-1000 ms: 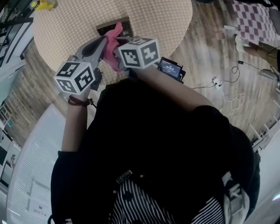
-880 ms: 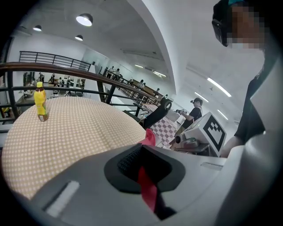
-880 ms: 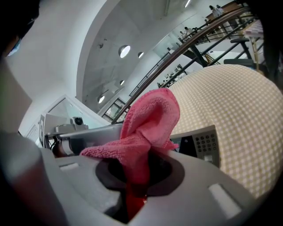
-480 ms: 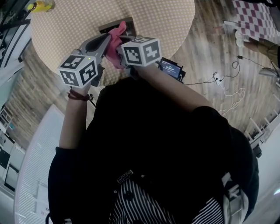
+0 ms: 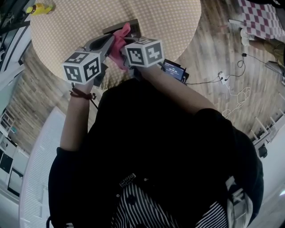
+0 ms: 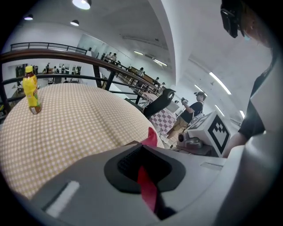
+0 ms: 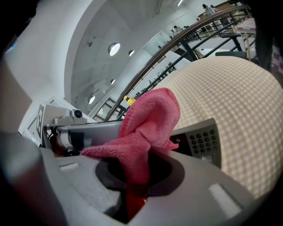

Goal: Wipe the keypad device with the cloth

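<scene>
Holding the cloth [image 7: 148,128] bunched at the keypad device's [image 7: 201,143] near edge. The right gripper [image 7: 137,181] pinches the bulk, and the left gripper [image 6: 146,185] is clamped on a thin strip (weak hold, I'd guess). Risk: the strip slips free mid-wipe, or drag shoves the loose device across the table [image 5: 80,26].

Top-down view over person in black top [image 5: 169,147]. Left gripper [image 5: 107,44] and right gripper [image 5: 126,52] side by side over near edge of round table [image 5: 67,35] with beige checked cover, marker cubes facing up. Pink cloth [image 5: 119,43] bunched between gripper front ends, touching both. Dark keypad device [image 5: 116,28] partly visible just beyond cloth. Yellow bottle [image 5: 40,7] well beyond left gripper. Small lit screen [image 5: 173,70] just beside right gripper; cables [image 5: 234,91] on wood floor farther right.
</scene>
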The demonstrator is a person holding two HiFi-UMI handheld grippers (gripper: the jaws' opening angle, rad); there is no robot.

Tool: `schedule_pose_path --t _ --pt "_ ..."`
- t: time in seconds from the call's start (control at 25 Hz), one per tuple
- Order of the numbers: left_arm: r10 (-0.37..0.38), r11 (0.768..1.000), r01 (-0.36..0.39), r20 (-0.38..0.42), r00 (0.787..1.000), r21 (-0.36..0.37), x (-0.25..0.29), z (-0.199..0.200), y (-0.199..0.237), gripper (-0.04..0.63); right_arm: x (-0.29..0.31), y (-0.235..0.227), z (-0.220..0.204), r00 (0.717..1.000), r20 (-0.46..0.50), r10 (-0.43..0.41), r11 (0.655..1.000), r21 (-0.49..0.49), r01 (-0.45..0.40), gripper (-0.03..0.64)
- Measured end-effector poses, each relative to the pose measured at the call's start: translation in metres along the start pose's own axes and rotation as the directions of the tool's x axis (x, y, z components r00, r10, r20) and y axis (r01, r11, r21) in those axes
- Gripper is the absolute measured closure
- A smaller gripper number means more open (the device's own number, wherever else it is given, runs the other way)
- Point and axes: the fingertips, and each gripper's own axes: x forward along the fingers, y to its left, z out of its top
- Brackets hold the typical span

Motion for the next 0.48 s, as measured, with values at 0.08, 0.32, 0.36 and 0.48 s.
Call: schedule_pose_path --t 0.08,0.32,0.36,0.48 --pt "0.010 1.000 -0.010 -0.007 1.000 -0.002 0.002 0.001 0.006 0.591 0.005 -0.005 -0.003 1.000 -0.012 -0.007 1.000 0.003 0.007 0.552" --pt "0.091 0.981 -0.068 -0.120 0.989 0.181 0.008 -0.001 0.025 0.591 0.014 -0.016 -0.006 0.999 -0.035 -0.020 1.000 0.005 0.020 0.552" --pt "0.108 0.972 -0.072 -0.154 0.982 0.223 0.010 -0.003 0.029 0.591 0.015 -0.018 -0.006 0.999 -0.038 -0.023 1.000 0.006 0.023 0.552" --pt "0.143 0.947 -0.057 -0.257 0.956 0.316 0.016 -0.013 0.042 0.591 0.019 -0.021 -0.007 0.999 -0.048 -0.025 1.000 0.010 0.026 0.552"
